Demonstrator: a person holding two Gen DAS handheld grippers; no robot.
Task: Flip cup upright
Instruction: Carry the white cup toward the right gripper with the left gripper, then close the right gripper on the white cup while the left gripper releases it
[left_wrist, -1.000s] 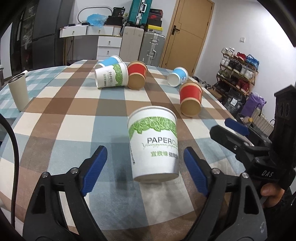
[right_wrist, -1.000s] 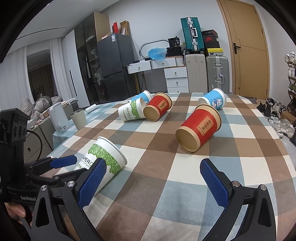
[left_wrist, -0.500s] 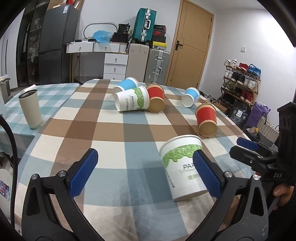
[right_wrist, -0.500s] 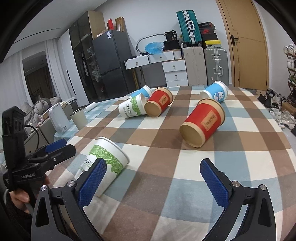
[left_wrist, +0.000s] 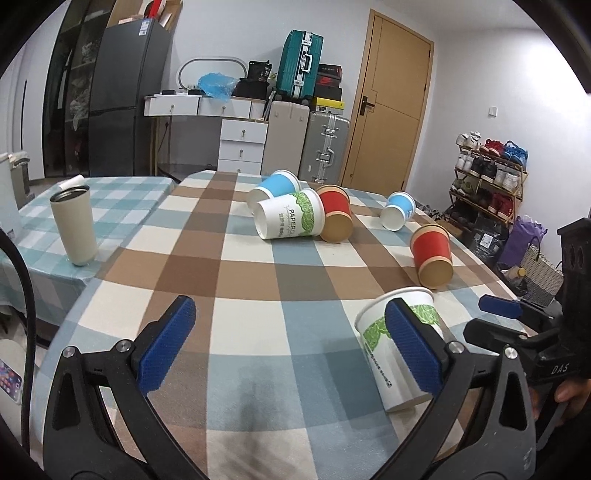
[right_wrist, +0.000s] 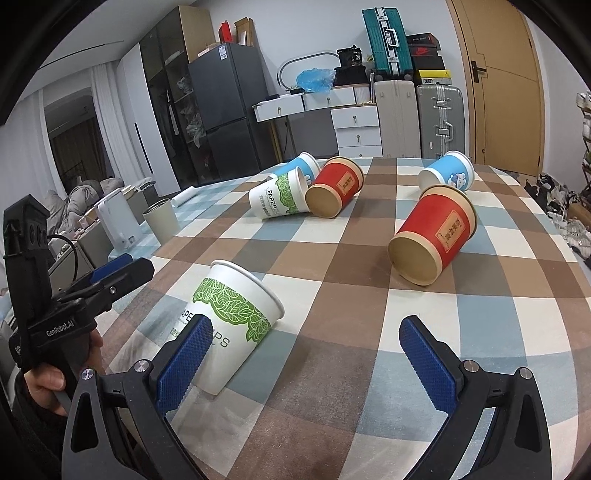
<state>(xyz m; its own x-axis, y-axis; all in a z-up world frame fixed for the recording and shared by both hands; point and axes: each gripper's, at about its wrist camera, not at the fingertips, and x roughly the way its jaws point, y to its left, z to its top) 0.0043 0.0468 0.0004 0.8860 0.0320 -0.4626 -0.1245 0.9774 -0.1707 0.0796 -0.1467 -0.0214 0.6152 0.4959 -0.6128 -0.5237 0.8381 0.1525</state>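
A white paper cup with a green leaf band (left_wrist: 391, 347) (right_wrist: 229, 321) stands upright on the checked tablecloth (left_wrist: 258, 332), near the front. My left gripper (left_wrist: 291, 347) is open and empty; the cup sits behind its right finger. My right gripper (right_wrist: 303, 354) is open and empty, and the cup is just behind its left finger. A red cup (right_wrist: 432, 236) (left_wrist: 430, 254) lies on its side further back on the right.
At the far end lie a blue cup (left_wrist: 275, 186), a white leaf cup (left_wrist: 290, 219), a red cup (left_wrist: 334, 214) and a small blue cup (left_wrist: 397, 210). A beige tumbler (left_wrist: 74, 225) stands on the side table at left. Shoe rack at right.
My left gripper has pulled back and swung left, away from the white leaf cup, which now stands off its right finger. My right gripper stayed open, nearly still.
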